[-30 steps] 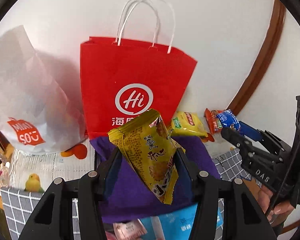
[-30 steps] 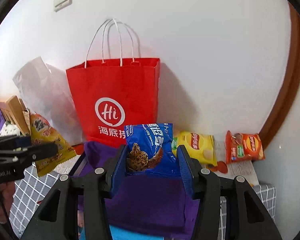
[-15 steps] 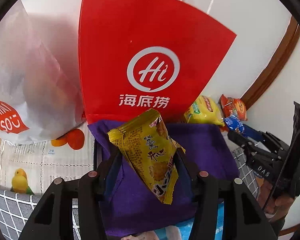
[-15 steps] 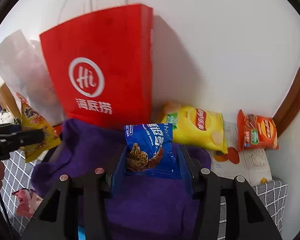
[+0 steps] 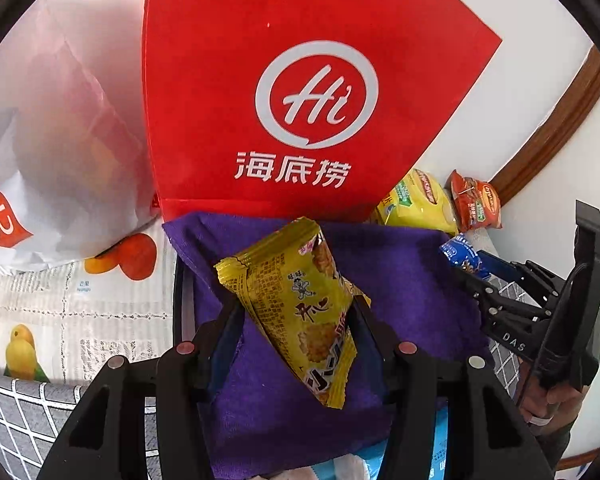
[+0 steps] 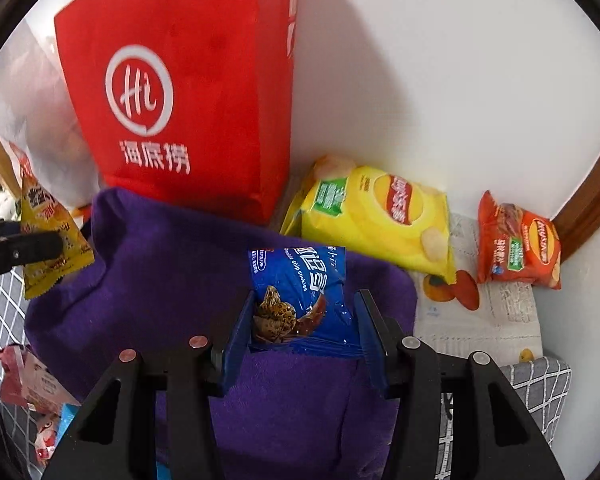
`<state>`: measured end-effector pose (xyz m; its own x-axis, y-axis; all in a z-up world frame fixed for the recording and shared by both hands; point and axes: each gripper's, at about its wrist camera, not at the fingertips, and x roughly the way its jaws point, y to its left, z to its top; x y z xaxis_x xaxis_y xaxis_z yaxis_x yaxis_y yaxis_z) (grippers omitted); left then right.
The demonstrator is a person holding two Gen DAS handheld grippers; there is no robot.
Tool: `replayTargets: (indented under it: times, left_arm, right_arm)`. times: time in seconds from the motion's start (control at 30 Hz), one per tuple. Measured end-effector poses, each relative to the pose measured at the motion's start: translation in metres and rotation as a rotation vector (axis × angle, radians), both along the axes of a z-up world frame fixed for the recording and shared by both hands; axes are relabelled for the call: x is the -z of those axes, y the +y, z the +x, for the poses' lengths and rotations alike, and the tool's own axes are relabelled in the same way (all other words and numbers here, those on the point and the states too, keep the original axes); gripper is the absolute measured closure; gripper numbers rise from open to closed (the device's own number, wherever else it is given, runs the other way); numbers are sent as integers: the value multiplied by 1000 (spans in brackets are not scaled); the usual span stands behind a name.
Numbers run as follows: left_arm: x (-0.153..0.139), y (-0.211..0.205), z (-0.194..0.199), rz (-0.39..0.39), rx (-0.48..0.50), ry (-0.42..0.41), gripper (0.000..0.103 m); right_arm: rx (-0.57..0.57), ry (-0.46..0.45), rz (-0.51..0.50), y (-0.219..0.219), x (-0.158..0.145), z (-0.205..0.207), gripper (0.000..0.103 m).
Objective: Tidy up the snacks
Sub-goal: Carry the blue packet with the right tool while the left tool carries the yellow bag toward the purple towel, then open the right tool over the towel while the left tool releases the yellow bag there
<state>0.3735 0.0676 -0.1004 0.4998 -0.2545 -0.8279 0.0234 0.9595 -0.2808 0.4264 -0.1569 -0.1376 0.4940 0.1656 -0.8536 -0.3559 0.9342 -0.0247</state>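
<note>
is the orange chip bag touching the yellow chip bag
No, in the right wrist view the orange chip bag lies apart from the yellow chip bag.

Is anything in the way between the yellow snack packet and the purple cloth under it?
Nothing visible. The left gripper holds the yellow snack packet right over bare purple cloth. The red bag stands behind the cloth, not over it.

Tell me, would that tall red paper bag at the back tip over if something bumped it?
Possibly. The red paper bag stands tall on a narrow base, so a push high up might topple it. The wall close behind it would probably catch it. Its flat, uncreased sides suggest stiff paper; whether anything inside weighs it down is hidden.
</note>
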Motion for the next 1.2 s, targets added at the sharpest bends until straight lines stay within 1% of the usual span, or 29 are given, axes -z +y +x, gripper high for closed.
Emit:
replayTargets:
  times: [0.13, 0.3, 0.47, 0.73, 0.83, 1.0, 1.1, 1.2]
  left_arm:
    - [7, -3, 3, 8, 5, 18, 52]
    - [13, -8, 5, 29, 4, 28, 52]
    - [20, -13, 10, 33, 4, 46, 52]
    - [27, -18, 13, 37, 8, 62, 52]
    - [30, -20, 13, 35, 17, 72, 52]
    - [32, -23, 14, 40, 25, 79, 52]
    - [33, -25, 14, 49, 31, 89, 52]
    - [33, -26, 14, 48, 31, 94, 51]
  right_arm:
    - [-3, 32, -34, 6, 11, 2, 53]
    - [-12, 52, -44, 9, 18, 2, 53]
    - [-12, 69, -51, 10, 21, 3, 53]
    - [-18, 70, -60, 13, 19, 1, 52]
    - [-26, 55, -55, 15, 13, -3, 48]
    - [-30, 16, -12, 18, -4, -12, 34]
    - [-21, 4, 3, 18, -11, -15, 31]
    - [-16, 8, 17, 19, -16, -16, 30]
